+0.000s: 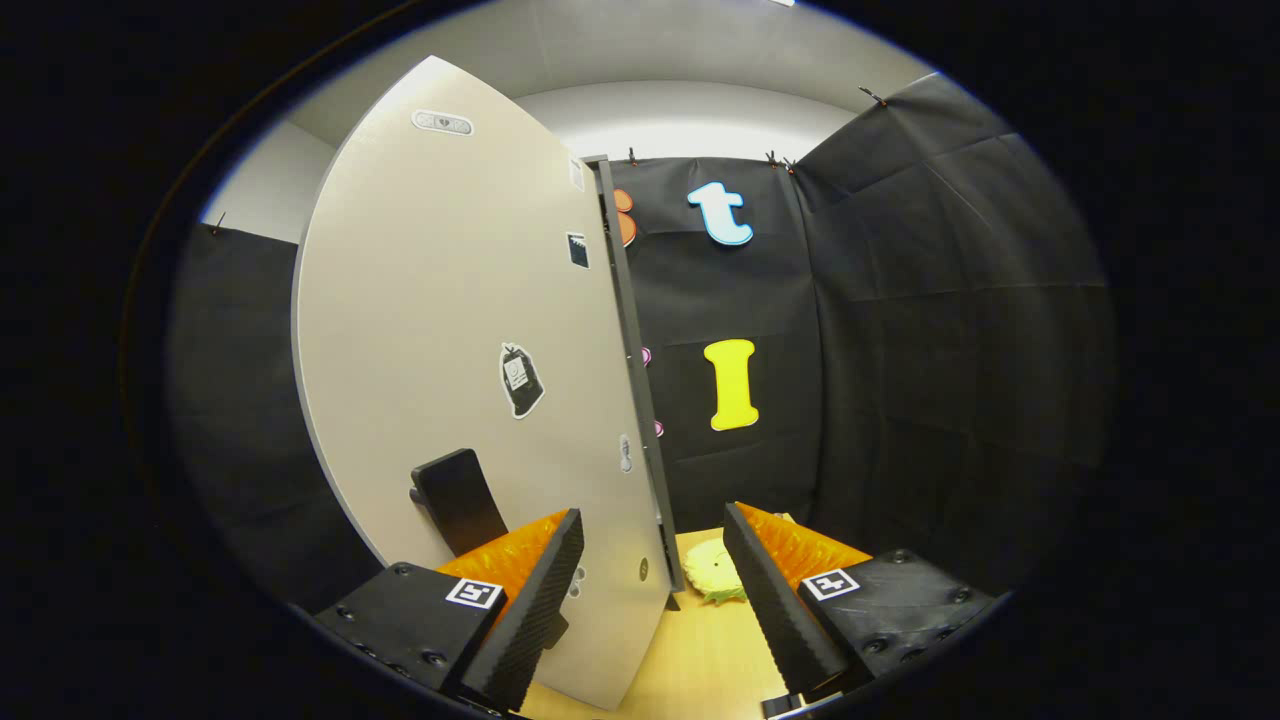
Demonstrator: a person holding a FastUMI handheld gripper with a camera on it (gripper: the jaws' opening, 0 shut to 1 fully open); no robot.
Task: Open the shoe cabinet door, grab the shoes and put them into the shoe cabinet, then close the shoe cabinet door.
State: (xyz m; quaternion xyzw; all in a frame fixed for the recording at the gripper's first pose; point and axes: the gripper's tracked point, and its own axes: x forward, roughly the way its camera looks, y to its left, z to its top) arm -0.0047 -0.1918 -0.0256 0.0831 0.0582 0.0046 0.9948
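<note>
The shoe cabinet door [450, 330] is a pale beige panel standing close in front of me, turned so I see its face and its dark free edge [632, 380]. A black handle [458, 500] sticks out of the face low down, just beyond my left finger [535, 610]. My gripper [655, 590] is open, and the door's lower free edge runs down between the two fingers without either touching it. A pale yellow, green-trimmed object [715, 572], possibly a shoe, lies on the wooden surface [700, 660] just ahead of the right finger [780, 610]. The cabinet's inside is hidden by the door.
Several small stickers dot the door face. Black cloth walls close the booth behind and to the right, beyond the door's edge. A light wall and ceiling show above the cloth.
</note>
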